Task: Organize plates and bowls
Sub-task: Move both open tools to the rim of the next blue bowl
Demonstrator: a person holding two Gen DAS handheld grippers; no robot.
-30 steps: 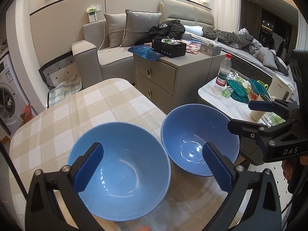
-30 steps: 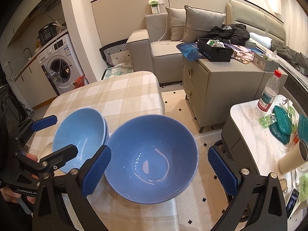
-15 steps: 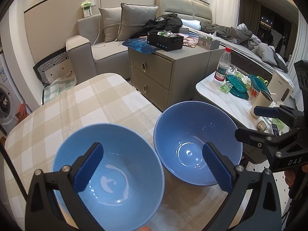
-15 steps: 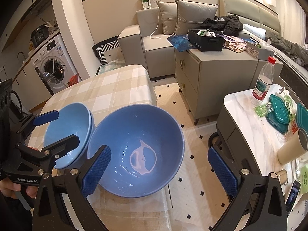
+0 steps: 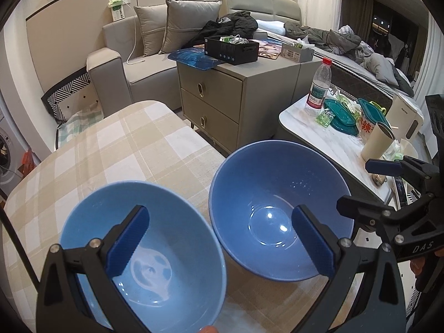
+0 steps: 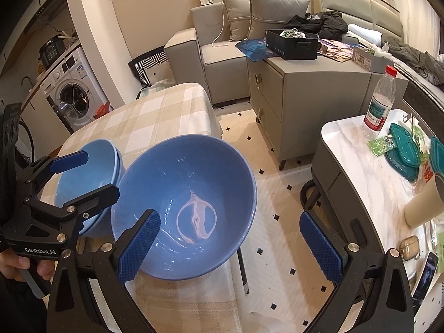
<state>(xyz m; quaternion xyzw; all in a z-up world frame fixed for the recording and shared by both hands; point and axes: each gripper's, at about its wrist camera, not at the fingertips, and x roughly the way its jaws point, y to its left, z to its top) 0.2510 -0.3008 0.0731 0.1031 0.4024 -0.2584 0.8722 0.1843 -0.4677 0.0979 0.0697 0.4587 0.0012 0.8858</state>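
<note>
A dark blue bowl (image 5: pixel 277 211) (image 6: pixel 183 208) stands upright at the right edge of the checked table (image 5: pixel 116 149). Touching it on the left is a light blue bowl (image 5: pixel 141 255) (image 6: pixel 88 166); the right wrist view shows it nested in a second one. My left gripper (image 5: pixel 220 241) (image 6: pixel 83 180) is open, one finger over each bowl, holding nothing. My right gripper (image 6: pixel 230 247) (image 5: pixel 371 187) is open too, its left finger over the dark bowl's near rim and its right finger out past the table edge.
The table's right edge drops to a tiled floor (image 6: pixel 277 194). A marble side table (image 6: pixel 355 149) holds a water bottle (image 6: pixel 378 102), teal lids and a cup. Grey drawers (image 5: pixel 213 102), a sofa and a washing machine (image 6: pixel 72 97) stand behind. A hand (image 6: pixel 16 263) holds the left gripper.
Both bowls have slid lower and to the left in each view as the grippers shifted. The bowls keep their places on the table. Both grippers stay open.
</note>
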